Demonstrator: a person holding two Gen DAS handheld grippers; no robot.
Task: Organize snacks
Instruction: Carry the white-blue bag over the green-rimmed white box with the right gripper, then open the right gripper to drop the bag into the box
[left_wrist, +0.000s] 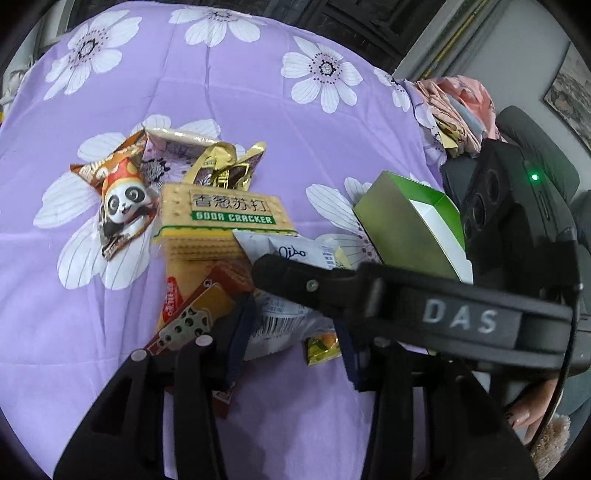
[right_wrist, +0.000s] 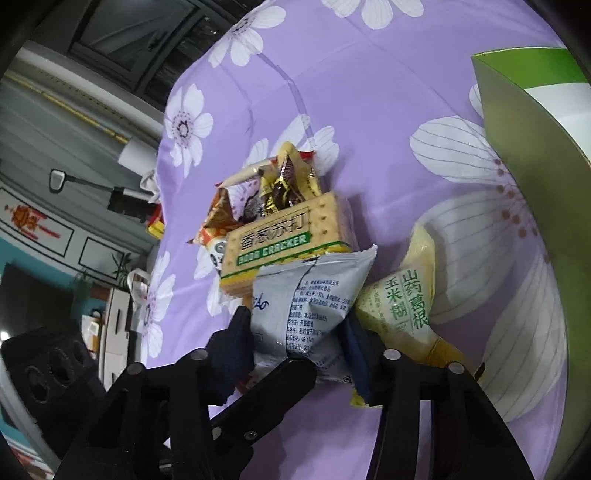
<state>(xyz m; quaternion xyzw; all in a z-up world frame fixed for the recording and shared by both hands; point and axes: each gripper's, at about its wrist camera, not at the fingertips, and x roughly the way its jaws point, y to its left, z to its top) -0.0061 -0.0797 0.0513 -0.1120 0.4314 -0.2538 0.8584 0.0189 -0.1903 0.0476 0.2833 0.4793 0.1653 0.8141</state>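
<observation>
The right gripper clenches a grey-white snack packet at the near edge of a snack pile on the purple floral cloth, its fingers pinching the crumpled wrapper from both sides, probably to lift it toward the open green box standing just beside the pile. The left gripper hangs released over the same heap (holding nothing), above a red packet. A soda cracker pack lies in the middle.
</observation>
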